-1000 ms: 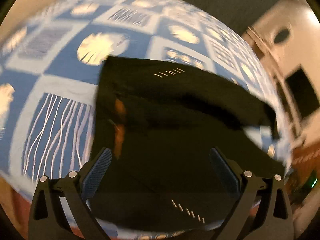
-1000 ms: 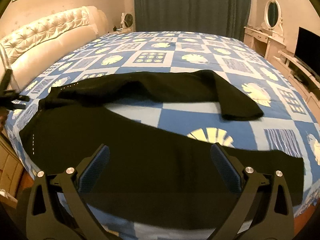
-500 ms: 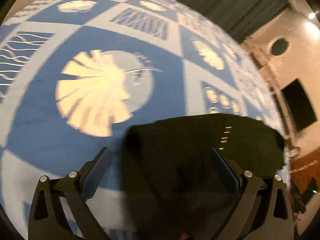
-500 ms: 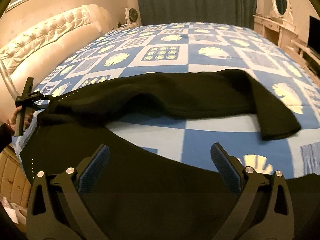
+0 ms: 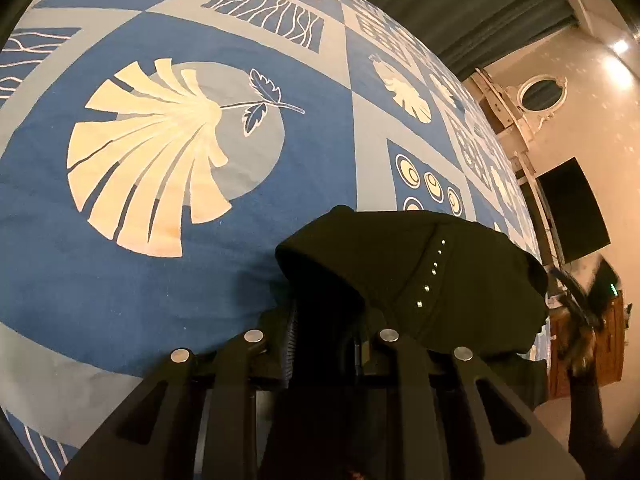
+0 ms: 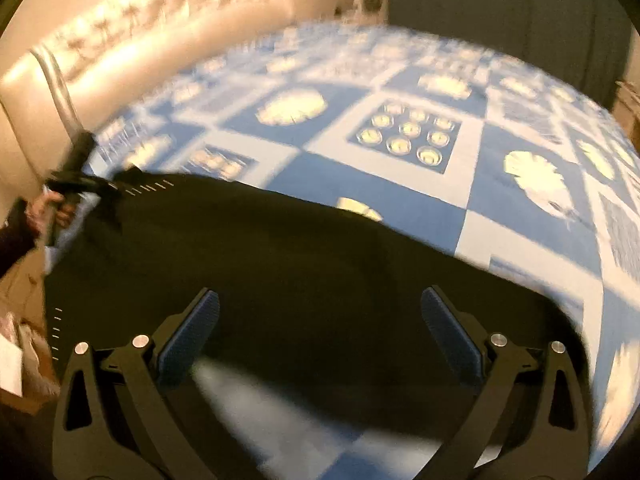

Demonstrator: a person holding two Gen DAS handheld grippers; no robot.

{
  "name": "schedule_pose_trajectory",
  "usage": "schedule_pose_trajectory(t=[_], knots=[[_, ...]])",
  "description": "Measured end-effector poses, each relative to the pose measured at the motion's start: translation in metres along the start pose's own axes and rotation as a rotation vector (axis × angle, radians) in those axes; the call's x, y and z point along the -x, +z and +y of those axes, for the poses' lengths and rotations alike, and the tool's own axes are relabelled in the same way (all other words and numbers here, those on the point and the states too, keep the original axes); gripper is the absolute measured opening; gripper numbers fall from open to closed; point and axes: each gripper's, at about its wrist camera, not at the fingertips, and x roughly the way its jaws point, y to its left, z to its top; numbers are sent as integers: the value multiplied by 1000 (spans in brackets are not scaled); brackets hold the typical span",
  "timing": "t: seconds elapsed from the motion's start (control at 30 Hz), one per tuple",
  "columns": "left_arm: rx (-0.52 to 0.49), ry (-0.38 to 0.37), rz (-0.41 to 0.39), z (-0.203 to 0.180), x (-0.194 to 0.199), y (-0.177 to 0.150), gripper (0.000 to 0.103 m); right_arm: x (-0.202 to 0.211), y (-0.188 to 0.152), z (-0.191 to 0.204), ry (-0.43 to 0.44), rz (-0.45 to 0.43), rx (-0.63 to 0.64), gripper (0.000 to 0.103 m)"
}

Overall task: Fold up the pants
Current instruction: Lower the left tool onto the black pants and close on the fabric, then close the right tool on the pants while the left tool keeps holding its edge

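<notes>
Black pants (image 6: 280, 272) lie spread across the blue patterned bed (image 6: 500, 216). My left gripper (image 5: 320, 340) is shut on a bunched corner of the pants (image 5: 420, 264), which has a row of small white stitches; its fingertips are hidden in the cloth. The right wrist view also shows it at the far left (image 6: 76, 188), holding that corner. My right gripper (image 6: 320, 332) is open and empty, hovering just above the middle of the pants. This view is motion-blurred.
The bedspread (image 5: 160, 140) has blue and grey squares with cream leaf prints. A tufted cream headboard (image 6: 180, 12) stands at the back left. A dark curtain (image 6: 500, 0), a dresser with an oval mirror (image 5: 540, 92) and a television (image 5: 576, 208) line the walls.
My left gripper has closed on the pants corner. My right gripper has swept forward and left over the pants, staying open.
</notes>
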Motion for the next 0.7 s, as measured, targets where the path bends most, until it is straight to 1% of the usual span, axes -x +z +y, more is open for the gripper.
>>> schedule_pose_trajectory(t=[0.07, 0.1, 0.17, 0.2, 0.23, 0.27, 0.3, 0.37, 0.43, 0.47, 0.5, 0.53, 0.6, 0.63, 0.7], knots=[[24, -26, 1, 5, 1, 0, 23, -26, 19, -14, -17, 68, 16, 101], [39, -42, 0, 8, 1, 0, 23, -35, 24, -16, -28, 87, 31, 101], [52, -69, -1, 12, 2, 0, 24, -58, 37, -19, -20, 137, 84, 101], [59, -82, -1, 14, 3, 0, 24, -66, 39, -19, -28, 156, 105, 101], [66, -93, -1, 16, 3, 0, 24, -80, 42, -18, -44, 202, 139, 101], [77, -106, 3, 18, 3, 0, 24, -90, 43, -18, -48, 230, 154, 101], [88, -114, 10, 19, 3, 1, 24, -101, 40, -16, -32, 273, 169, 96], [85, -109, 28, 18, 2, 4, 24, -106, 38, -16, -17, 275, 151, 94], [49, -75, 43, 11, 3, 7, 21, -99, 36, -17, 28, 261, 125, 70], [31, -56, 46, 8, 3, 7, 21, -94, 36, -16, 39, 253, 123, 40], [14, -35, 47, 4, 2, 8, 19, -86, 36, -12, 42, 241, 122, 13], [8, -23, 46, 1, 2, 9, 17, -81, 35, -7, 17, 229, 140, 13], [18, -26, 34, -1, 2, 9, 13, -71, 30, 6, -37, 207, 188, 9], [18, -29, 22, -3, 3, 9, 13, -63, 27, 14, -73, 179, 208, 9], [22, -36, -1, -5, 6, 9, 12, -42, 25, 21, -116, 113, 219, 9]])
